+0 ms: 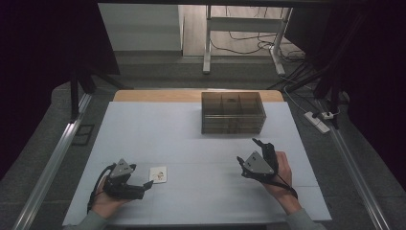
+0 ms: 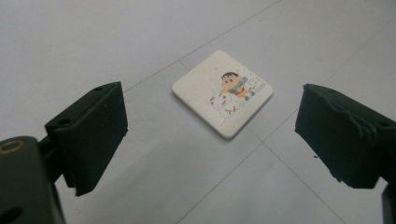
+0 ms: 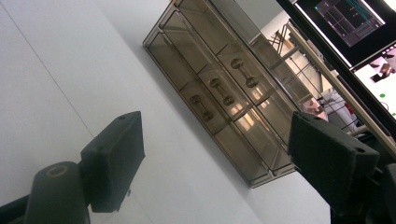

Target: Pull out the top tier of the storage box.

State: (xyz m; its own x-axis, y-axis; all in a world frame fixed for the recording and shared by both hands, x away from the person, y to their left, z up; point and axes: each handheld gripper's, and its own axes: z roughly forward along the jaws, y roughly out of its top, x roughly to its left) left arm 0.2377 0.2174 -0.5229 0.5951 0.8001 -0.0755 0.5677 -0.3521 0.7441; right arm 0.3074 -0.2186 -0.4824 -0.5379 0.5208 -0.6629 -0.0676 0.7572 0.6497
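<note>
One small square white tile with a cartoon figure printed on it (image 2: 222, 92) lies flat on the pale grey table (image 1: 201, 143), near the person and left of centre. The left gripper (image 1: 147, 184) rests low just left of it, its two black jaws spread wide with nothing between them; the tile sits just beyond the tips, untouched. The right gripper (image 1: 249, 152) is held at the near right, well apart from the tile, jaws likewise spread and empty. One smoky transparent plastic drawer box (image 1: 233, 112) stands at the far side, right of centre, showing three small drawer fronts with round knobs
</note>
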